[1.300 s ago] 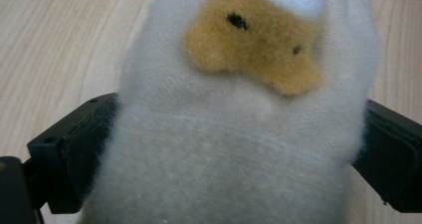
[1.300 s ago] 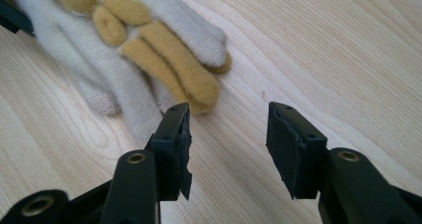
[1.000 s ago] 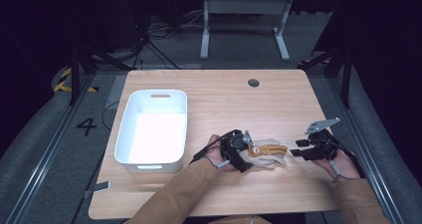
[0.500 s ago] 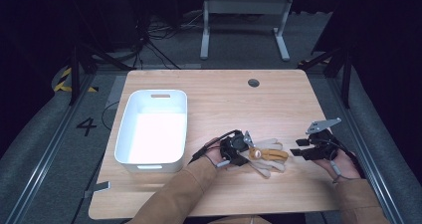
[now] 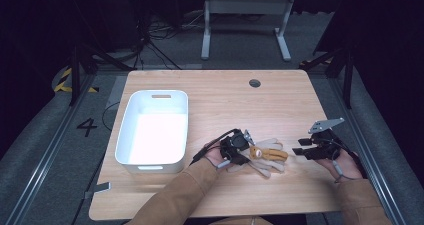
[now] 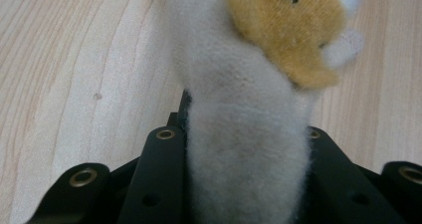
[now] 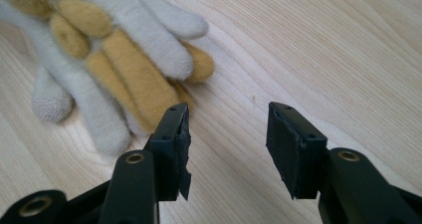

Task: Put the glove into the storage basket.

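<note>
The left gripper [image 5: 243, 149] has just been closing its fingers [image 6: 164, 179] and is now clamping the cream-and-tan fleece glove [image 5: 265, 156] lying on the light wooden surface [image 5: 225, 92]. The right gripper [image 5: 300, 152] is holding its fingers [image 7: 174, 149] wide beside the glove. Lifting it into the white plastic bin [image 5: 131, 131] probably remains.
</note>
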Tool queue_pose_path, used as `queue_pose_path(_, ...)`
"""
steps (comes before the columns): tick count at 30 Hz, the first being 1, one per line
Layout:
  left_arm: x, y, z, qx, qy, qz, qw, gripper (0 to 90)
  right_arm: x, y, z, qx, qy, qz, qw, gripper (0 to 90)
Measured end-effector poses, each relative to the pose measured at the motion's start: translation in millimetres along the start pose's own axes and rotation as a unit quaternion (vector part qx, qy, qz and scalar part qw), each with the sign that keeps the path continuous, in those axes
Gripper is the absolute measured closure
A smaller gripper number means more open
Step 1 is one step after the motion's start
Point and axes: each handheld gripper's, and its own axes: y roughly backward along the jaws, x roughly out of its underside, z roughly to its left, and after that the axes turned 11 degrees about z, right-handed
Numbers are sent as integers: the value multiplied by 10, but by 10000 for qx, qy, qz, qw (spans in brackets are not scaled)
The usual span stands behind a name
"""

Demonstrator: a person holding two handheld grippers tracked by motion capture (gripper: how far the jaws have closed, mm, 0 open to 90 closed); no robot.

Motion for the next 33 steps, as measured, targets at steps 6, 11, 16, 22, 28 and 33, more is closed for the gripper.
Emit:
queue_pose_path(6, -3, 57, -9, 116, 91, -132, 9998, 712, 4, 7, -16, -18, -42, -53, 10000, 521)
queue_pose_path(11, -4, 172, -13, 193, 195, -262, 9993, 713, 13, -2, -34, -38, -105, -49, 9999, 521)
queue_pose_path(16, 10, 272, -4, 187, 329, -349, 9987, 711, 17, -15, -51, -61, -137, -52, 9999, 521)
queue_pose_path(22, 56, 394, -20, 170, 550, -467, 9973, 710, 10, -27, -68, -70, -177, -60, 9998, 521)
queue_pose_path(28, 114, 521, 5, 131, 815, -524, 9952, 709, 1, -47, -86, -99, -194, -57, 9997, 521)
queue_pose_path(33, 161, 643, 38, 102, 1048, -626, 9925, 708, -21, -76, -104, -136, -205, -44, 9997, 521)
